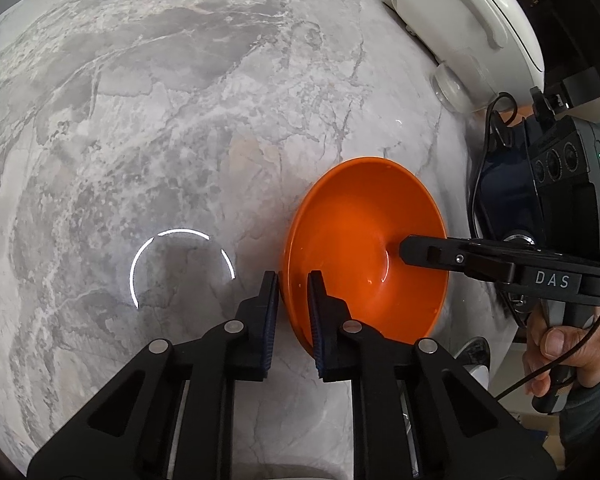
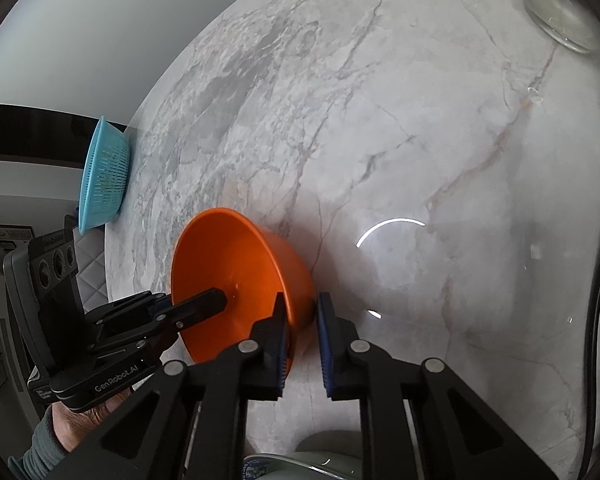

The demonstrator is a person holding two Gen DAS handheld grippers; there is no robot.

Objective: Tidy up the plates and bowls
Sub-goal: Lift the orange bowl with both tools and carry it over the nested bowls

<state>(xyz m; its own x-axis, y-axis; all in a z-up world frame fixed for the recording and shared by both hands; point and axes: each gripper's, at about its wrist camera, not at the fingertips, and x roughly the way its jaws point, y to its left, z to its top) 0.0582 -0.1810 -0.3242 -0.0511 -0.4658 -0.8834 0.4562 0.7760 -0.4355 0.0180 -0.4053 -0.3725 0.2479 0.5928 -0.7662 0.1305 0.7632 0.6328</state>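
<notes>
A grey-white marble-patterned tabletop fills both wrist views, veined and glossy, with curved arcs of reflected light on it. Left gripper: jaws drawn nearly together across the near rim of the orange bowl, one blue-padded finger inside the rim and the other outside it, pads pressing on the wall. Right gripper: jaws likewise narrowed on the opposite side of the same bowl, one finger inside and one outside, gripping the wall. In the left wrist view the right gripper enters from the right, its inner finger reaching toward the bowl's centre; in the right wrist view the left gripper enters from the left in the same way. The orange bowl sits between the two grippers on the tabletop; whether its base touches the surface cannot be told. Its interior is empty and shiny. Behind the right gripper, the person's right hand grips the handle, with a grey-green sleeve at the wrist and a black cable running from the device. The person's left hand shows under the left gripper's body. Farther out: a white rounded appliance at the table's far right edge; a light blue slotted colander at the far left edge; a clear glass vessel at the upper right; part of a pale dish at the lower edge, beneath the right gripper
</notes>
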